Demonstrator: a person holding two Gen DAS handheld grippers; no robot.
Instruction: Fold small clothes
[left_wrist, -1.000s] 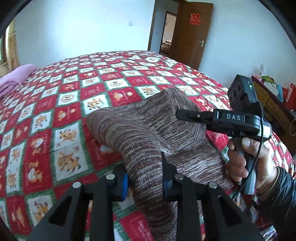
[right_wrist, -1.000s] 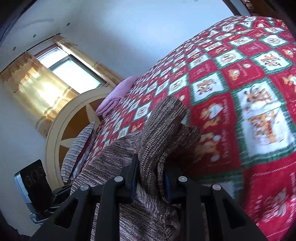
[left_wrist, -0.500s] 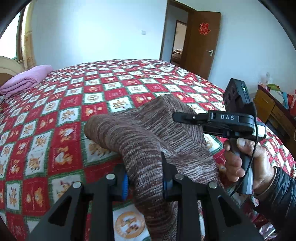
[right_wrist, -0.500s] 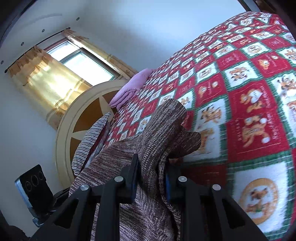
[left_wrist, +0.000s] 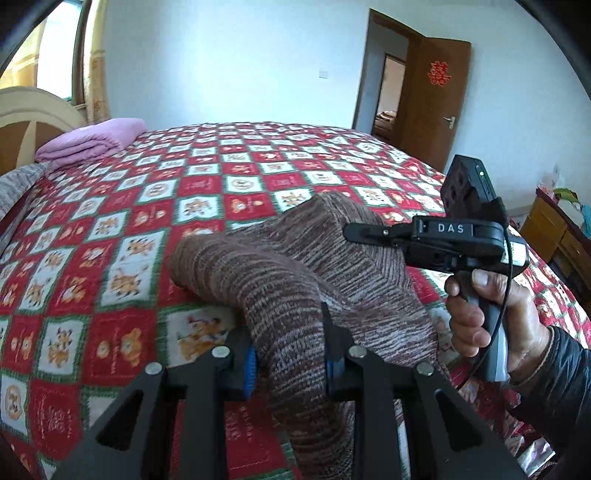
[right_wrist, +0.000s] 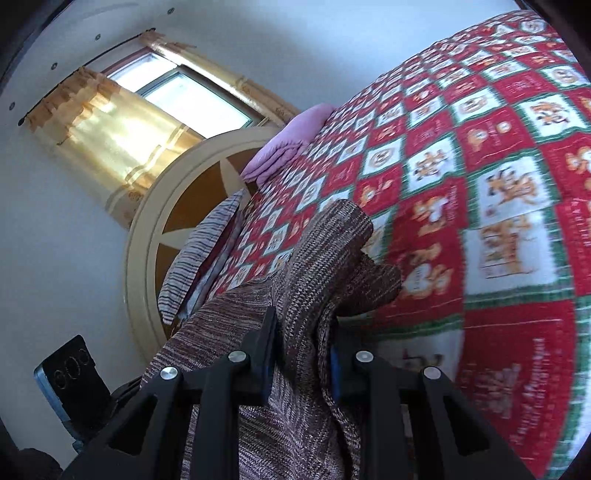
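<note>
one red checked bedspread (left_wrist: 155, 192) covers the bed.

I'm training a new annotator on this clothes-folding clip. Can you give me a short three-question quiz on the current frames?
1. True or false: both grippers are shut on the brown knit garment.
2. What lies folded at the head of the bed? A) pink blanket B) blue towel C) white pillow
3. What covers the bed?

Key:
1. True: left gripper and right gripper both pinch it.
2. A, the pink blanket.
3. A red, white and green checked quilt.
</note>
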